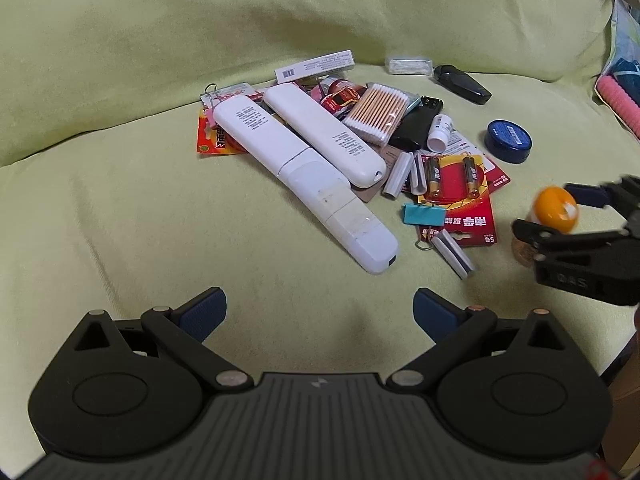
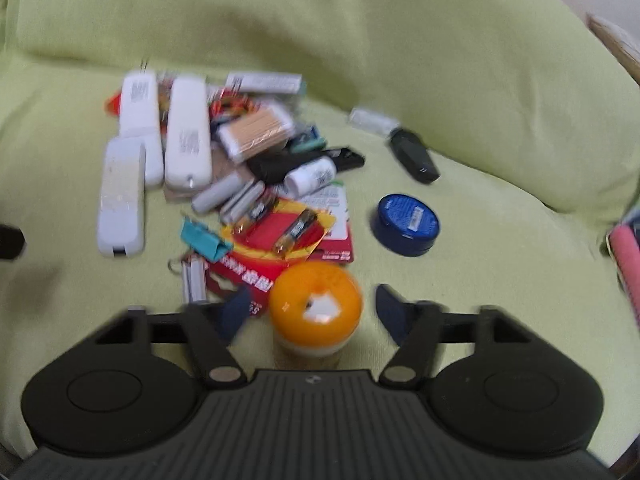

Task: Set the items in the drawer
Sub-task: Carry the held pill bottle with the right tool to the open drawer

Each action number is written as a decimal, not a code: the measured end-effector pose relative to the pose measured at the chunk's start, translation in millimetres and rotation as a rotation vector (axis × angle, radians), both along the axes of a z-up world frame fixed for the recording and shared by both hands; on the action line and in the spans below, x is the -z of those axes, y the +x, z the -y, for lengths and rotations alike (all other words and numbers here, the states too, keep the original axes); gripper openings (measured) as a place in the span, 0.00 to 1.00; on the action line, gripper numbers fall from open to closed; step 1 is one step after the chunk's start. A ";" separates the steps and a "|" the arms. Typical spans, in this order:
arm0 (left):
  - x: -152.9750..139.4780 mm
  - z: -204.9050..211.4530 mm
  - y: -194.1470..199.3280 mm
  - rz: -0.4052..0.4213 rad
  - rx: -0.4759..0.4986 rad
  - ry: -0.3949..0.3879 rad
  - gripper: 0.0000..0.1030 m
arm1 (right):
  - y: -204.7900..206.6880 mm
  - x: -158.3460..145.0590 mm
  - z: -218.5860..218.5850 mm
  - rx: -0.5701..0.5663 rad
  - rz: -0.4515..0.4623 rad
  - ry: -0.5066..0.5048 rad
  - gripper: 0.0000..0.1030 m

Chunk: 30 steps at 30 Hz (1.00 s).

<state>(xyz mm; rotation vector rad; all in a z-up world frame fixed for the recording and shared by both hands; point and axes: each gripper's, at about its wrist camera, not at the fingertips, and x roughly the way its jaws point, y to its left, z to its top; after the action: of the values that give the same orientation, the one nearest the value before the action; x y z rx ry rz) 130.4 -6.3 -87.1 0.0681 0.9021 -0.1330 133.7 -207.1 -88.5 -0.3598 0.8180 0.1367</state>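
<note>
A loose pile of small items lies on a light green cushion (image 1: pixel 120 208): two white remotes (image 1: pixel 304 176), a cotton swab pack (image 1: pixel 378 114), a red battery card (image 1: pixel 460 188), a teal binder clip (image 1: pixel 424 214) and a small white bottle (image 1: pixel 440 132). An orange-capped bottle (image 2: pixel 316 300) stands upright at the pile's near right edge. My right gripper (image 2: pixel 312 304) is open with a finger on each side of that bottle and a visible gap at the right finger. My left gripper (image 1: pixel 318 304) is open over bare cushion in front of the remotes. No drawer is in view.
A blue round tin (image 1: pixel 508 140) and a black oval device (image 1: pixel 462 82) lie apart to the right of the pile. The cushion's backrest (image 1: pixel 240 20) rises behind. A pink ribbed object (image 1: pixel 620 100) sits at the far right edge.
</note>
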 end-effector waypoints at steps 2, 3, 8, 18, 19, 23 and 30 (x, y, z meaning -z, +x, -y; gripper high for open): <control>-1.7 -0.5 -1.4 0.006 0.001 -0.002 0.97 | -2.2 -1.0 2.9 0.005 -0.008 0.008 0.41; -1.8 -1.1 -1.7 0.006 0.001 -0.007 0.97 | -4.1 -1.5 5.5 0.010 -0.011 0.019 0.41; 2.4 3.0 0.6 -0.013 0.008 -0.008 0.97 | -9.5 -3.1 12.7 0.034 0.004 0.059 0.41; -1.8 11.2 -2.7 -0.009 0.045 -0.016 0.97 | -19.6 -16.7 32.4 0.131 0.031 0.198 0.41; -2.5 12.2 -3.0 -0.008 0.054 -0.020 0.97 | -20.8 -18.6 34.9 0.138 0.028 0.210 0.41; -8.2 19.5 -7.3 -0.011 0.115 -0.054 0.97 | -27.1 -27.0 46.8 0.172 0.023 0.260 0.41; -17.8 44.6 -21.3 0.006 0.235 -0.055 0.97 | -43.3 -42.4 68.2 0.225 0.038 0.303 0.41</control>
<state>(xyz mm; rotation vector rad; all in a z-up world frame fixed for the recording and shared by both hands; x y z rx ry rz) 109.1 -50.8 -69.3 0.1230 0.8823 -0.3758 90.4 -275.2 -46.1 0.0154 0.7810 0.0418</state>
